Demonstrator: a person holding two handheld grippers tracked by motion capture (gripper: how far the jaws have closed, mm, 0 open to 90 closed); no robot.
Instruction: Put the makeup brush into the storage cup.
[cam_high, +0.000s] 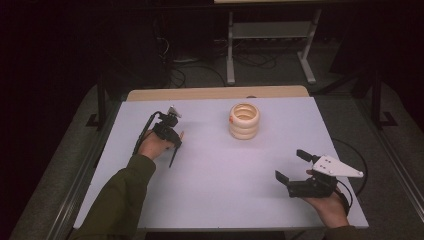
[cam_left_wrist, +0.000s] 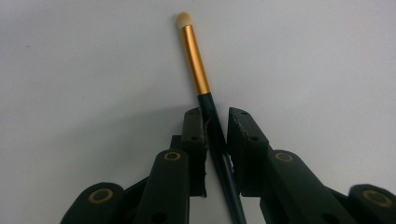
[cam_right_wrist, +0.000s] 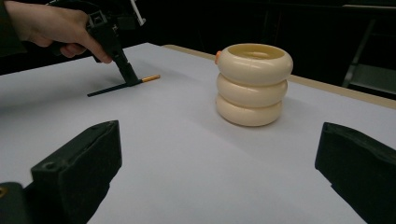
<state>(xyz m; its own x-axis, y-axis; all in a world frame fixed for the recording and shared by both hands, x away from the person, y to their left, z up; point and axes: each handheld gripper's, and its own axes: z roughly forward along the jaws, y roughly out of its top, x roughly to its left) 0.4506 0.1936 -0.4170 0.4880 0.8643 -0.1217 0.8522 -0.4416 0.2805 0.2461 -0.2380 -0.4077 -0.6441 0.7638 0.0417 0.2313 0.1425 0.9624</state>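
**Left gripper closed around the brush handle**

In my left gripper view the brush (cam_left_wrist: 205, 100) lies flat on the table, its dark handle running up between the 2 jaws from the bottom centre of the frame, its gold ferrule and pale tip pointing to the upper middle. The left gripper (cam_left_wrist: 215, 122) has its jaws drawn in close on the handle; the left pad looks to touch it, while I see a thin gap at the right pad, so I cannot tell whether the grip is firm. In the high view this gripper (cam_high: 173, 150) sits at centre left, tipped down to the table.

My right gripper (cam_high: 291, 164) rests at lower right, jaws wide apart and holding nothing.

A stack of 3 cream rings (cam_high: 244, 120) stands upright at upper centre, well apart from both grippers. The table (cam_high: 220, 185) is pale and flat. Beyond it the room is dark, with a metal stand (cam_high: 270, 45) and cables on the floor.
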